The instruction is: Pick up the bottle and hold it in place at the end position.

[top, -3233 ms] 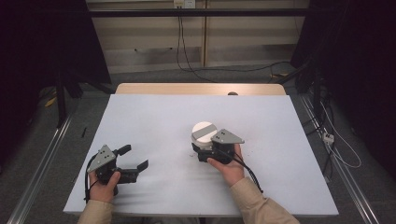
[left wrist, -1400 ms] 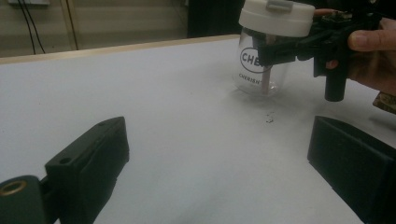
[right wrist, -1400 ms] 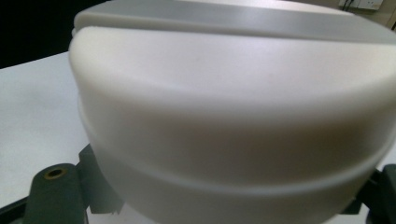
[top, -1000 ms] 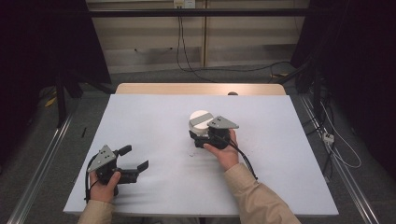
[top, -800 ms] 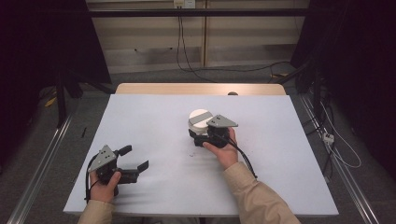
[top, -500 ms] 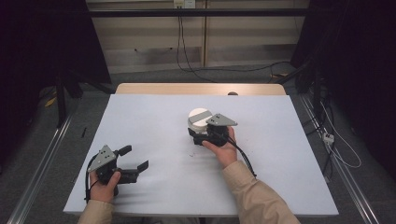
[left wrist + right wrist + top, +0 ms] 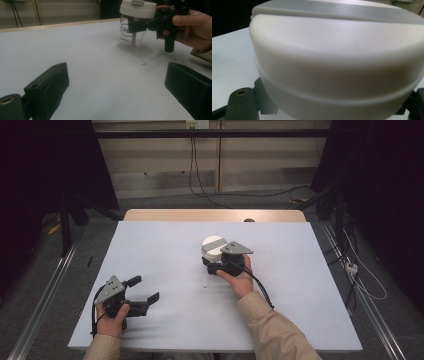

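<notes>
While the person's right hand [image 7: 239,276] is reaching out over the middle of the counter [image 7: 310,285], the right tool [image 7: 216,265] is sitting against a clear jar [image 7: 212,251] that is standing upright there. The jar is wearing a white lid [image 7: 213,242], and in the left tool's view its glass wall [image 7: 128,35] is showing part of a dark printed logo, with something thin and brownish standing inside. In that same view the right tool's black jaws are reaching around the jar just under the lid [image 7: 138,8], one on each side. From the right tool's own camera, the lid [image 7: 337,57] is looming very close and blurred, with the two jaws peeking out at its lower left and lower right corners. The jaws are lying close along the jar, but whether they are actually pressing on it I cannot tell.

Down at the near left part of the counter, the left hand [image 7: 114,312] is holding the left tool [image 7: 145,290] low over the white surface, well apart from the jar. Its jaws are standing wide apart with nothing between them, bare counter [image 7: 100,82] lying in the gap. A few dark specks [image 7: 144,61] are lying on the surface near the jar's base.
</notes>
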Action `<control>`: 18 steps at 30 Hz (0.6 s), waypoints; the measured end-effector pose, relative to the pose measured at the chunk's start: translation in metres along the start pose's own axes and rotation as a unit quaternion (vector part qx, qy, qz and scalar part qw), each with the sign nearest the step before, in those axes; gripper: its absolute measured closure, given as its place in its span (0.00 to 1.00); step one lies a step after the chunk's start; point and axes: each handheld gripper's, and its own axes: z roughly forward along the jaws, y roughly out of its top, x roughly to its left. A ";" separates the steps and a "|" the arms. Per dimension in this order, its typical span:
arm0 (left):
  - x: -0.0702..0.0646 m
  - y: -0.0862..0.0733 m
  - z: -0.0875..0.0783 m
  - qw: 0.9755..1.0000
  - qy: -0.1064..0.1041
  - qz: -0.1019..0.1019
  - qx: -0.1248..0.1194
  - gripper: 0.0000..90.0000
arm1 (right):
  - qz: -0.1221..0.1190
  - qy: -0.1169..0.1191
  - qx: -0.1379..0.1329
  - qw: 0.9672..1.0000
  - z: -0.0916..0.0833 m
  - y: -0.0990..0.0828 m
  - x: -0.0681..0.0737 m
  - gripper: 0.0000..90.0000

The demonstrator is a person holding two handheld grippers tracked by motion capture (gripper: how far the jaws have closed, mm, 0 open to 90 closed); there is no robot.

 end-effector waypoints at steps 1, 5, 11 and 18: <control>0.000 0.000 0.000 1.000 0.000 -0.001 -0.001 0.06 | 0.000 0.000 0.000 1.000 0.000 0.000 0.000 0.20; 0.000 0.000 0.000 1.000 0.000 0.000 0.000 0.06 | -0.004 0.000 0.005 1.000 0.001 -0.002 0.000 0.20; -0.001 0.000 0.000 1.000 -0.001 -0.001 0.000 0.06 | -0.008 0.003 0.008 1.000 0.003 -0.004 0.001 0.20; -0.001 0.000 0.001 1.000 -0.002 -0.002 0.002 0.06 | -0.008 0.006 0.003 1.000 0.003 -0.004 0.000 0.20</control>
